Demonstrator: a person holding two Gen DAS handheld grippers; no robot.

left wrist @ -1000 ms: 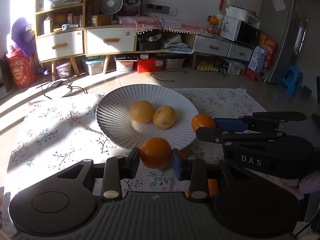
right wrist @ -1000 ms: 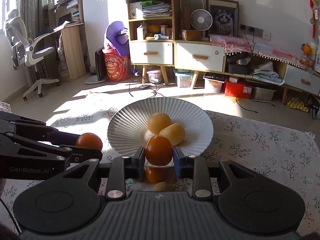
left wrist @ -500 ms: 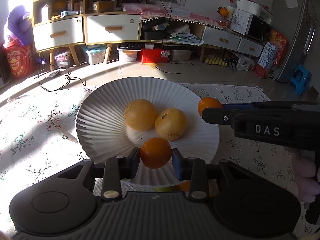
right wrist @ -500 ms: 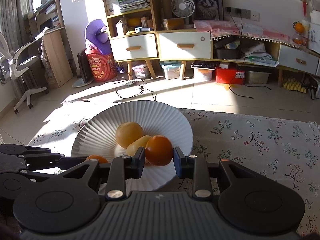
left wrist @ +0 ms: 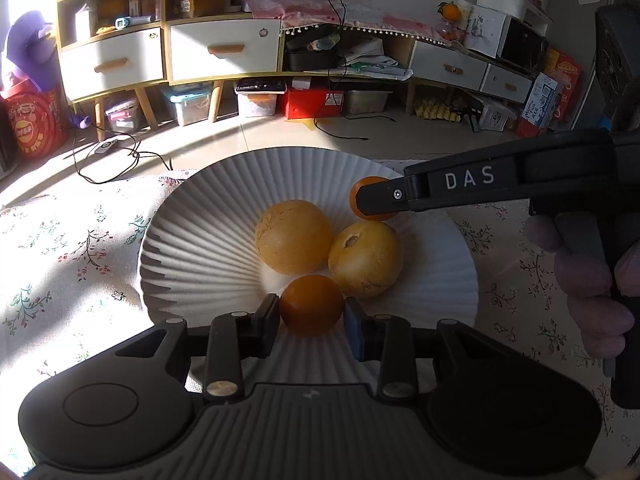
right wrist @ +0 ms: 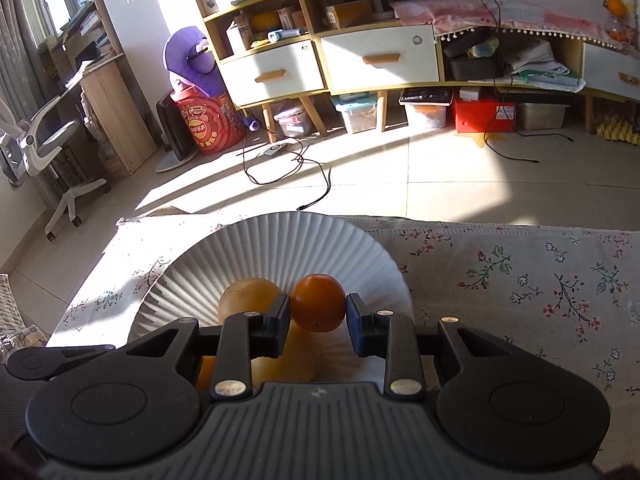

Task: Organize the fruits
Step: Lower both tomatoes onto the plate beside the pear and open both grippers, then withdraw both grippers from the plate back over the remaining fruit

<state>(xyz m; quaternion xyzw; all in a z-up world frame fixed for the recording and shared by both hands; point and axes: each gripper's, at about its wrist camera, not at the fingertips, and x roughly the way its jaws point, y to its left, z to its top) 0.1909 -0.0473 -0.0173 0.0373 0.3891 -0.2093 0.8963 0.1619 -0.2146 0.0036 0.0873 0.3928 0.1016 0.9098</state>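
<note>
A white ribbed plate [left wrist: 192,248] [right wrist: 320,240] lies on a floral tablecloth with two yellow round fruits [left wrist: 294,236] [left wrist: 365,258] in its middle. My left gripper [left wrist: 311,314] is shut on a small orange [left wrist: 311,304], held over the plate's near part beside the yellow fruits. My right gripper [right wrist: 318,314] is shut on another orange [right wrist: 318,302] above the plate's right side. In the left wrist view that orange [left wrist: 362,196] shows behind the right gripper's black finger [left wrist: 380,196]. The yellow fruits [right wrist: 244,296] sit partly hidden under the right gripper.
The floral tablecloth [right wrist: 540,280] [left wrist: 60,248] spreads on both sides of the plate. A hand [left wrist: 588,280] holds the right gripper's handle at the right. Beyond the table edge are a tiled floor with cables [right wrist: 288,168], cabinets [left wrist: 224,48] and storage boxes.
Both grippers have moved forward over the plate, each still carrying its orange. The right gripper has shifted from the plate's front edge to its right side.
</note>
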